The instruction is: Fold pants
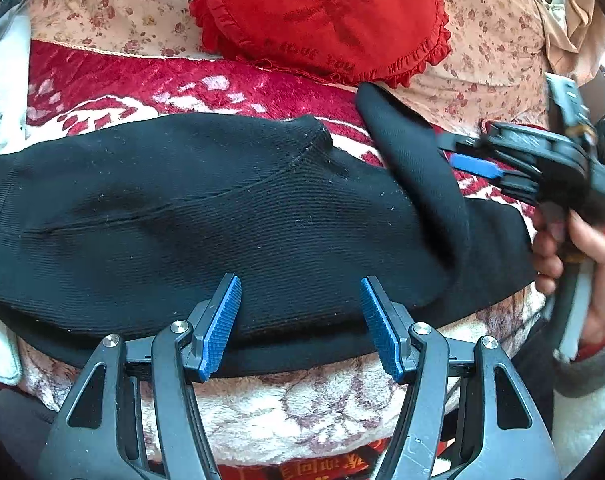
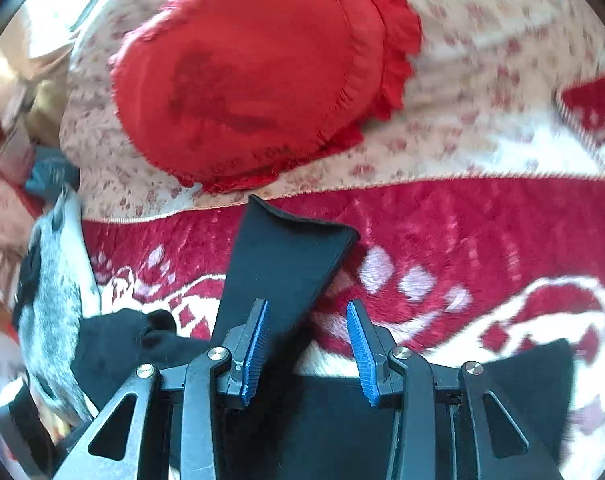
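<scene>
Across the red and white blanket on the bed lie the black pants, stretched sideways, their near long edge towards the blanket's near edge; one leg end is turned up and back over the rest at the right side. Behind them, on the floral cover, rests a red frilled cushion. The left gripper hovers just over the near edge of the pants, jaws spread and grasping nothing; the right gripper sits over the leg end, also spread, and by the right wrist view the cloth passes beside one finger rather than being pinched.

To do this fold well, I would judge: close the right gripper on both layers of the leg end near its hem; carry it across towards the waistband, low over the cloth, so it does not twist; use the left gripper to press or pinch the near edge and hold the body flat; align the edges before letting go.
</scene>
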The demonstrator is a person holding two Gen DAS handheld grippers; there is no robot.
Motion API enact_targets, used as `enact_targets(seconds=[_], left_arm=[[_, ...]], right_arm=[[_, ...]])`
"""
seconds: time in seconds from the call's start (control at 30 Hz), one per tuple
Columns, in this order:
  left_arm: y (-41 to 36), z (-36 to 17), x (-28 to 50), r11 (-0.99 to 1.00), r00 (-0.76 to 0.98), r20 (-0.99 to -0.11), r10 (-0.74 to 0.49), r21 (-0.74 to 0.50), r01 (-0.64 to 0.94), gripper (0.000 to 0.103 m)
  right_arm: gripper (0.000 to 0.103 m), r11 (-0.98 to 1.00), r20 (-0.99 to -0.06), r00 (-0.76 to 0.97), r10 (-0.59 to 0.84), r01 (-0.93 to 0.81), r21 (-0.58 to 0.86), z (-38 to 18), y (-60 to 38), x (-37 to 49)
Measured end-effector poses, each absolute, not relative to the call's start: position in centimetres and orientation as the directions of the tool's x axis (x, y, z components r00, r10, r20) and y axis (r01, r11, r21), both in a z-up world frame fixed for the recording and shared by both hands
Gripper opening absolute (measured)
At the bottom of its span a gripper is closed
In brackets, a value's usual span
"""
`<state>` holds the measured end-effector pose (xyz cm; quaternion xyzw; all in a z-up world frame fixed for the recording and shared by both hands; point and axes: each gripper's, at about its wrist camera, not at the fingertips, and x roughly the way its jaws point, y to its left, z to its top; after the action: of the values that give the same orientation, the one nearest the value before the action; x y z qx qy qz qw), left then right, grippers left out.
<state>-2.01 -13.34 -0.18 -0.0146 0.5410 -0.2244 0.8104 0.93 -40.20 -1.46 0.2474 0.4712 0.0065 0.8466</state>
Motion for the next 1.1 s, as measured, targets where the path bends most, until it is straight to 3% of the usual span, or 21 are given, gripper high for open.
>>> enact_targets(seconds=[0.1, 0.13, 0.17, 0.2, 0.57, 0.77, 0.93, 1.03, 1.1], left_arm=[[-13.3, -0.3, -1.9, 0.901, 0.308, -0.873, -0.378, -0.27, 0.339, 0.062], [-13.3, -0.2, -1.9, 0.901, 0.309, -0.873, -0.377, -0.27, 0.339, 0.062], [-13.3, -0.2, -2.0, 0.902, 0.311, -0.873, -0.377, -0.268, 0.34, 0.062], [-13.2, -0.1, -2.0, 0.902, 0.313, -0.872, -0.376, -0.266, 0.34, 0.062], [-13.2, 0.3, -3.2, 0.892, 0.312, -0.862, -0.4, -0.288, 0.348, 0.062], [-12.5, 1.0, -4.0, 0.897, 0.322, -0.859, -0.398, -0.29, 0.334, 0.062], [-9.9, 1.7, -4.3, 0.912, 0.362, -0.848, -0.387, -0.295, 0.284, 0.062], [-7.2, 1.7, -4.3, 0.926, 0.379, -0.849, -0.368, -0.3, 0.227, 0.062], [-5.2, 1.3, -4.0, 0.935, 0.381, -0.854, -0.354, -0.31, 0.173, 0.062]], right_arm=[[0.037, 0.847, -0.785, 0.551, 0.284, 0.239, 0.474, -3.1, -40.3, 3.0], [0.029, 0.841, -0.785, 0.551, 0.282, 0.252, 0.479, -3.7, -40.3, 3.7], [0.008, 0.838, -0.789, 0.551, 0.273, 0.267, 0.476, -3.9, -40.4, 3.9], [0.004, 0.835, -0.793, 0.554, 0.254, 0.288, 0.469, -3.9, -40.7, 3.9], [0.004, 0.971, -0.841, 0.541, 0.012, 0.193, 0.138, 3.4, -42.9, -8.5], [0.004, 0.971, -0.878, 0.478, 0.013, 0.204, 0.125, 2.1, -43.5, -14.3], [0.004, 0.963, -0.919, 0.391, -0.042, 0.261, 0.067, -1.7, -44.1, -12.8], [0.012, 0.946, -0.92, 0.391, -0.03, 0.308, 0.1, -1.8, -44.5, -12.7], [0.023, 0.957, -0.903, 0.425, -0.066, 0.283, 0.063, -0.4, -43.7, -13.2]])
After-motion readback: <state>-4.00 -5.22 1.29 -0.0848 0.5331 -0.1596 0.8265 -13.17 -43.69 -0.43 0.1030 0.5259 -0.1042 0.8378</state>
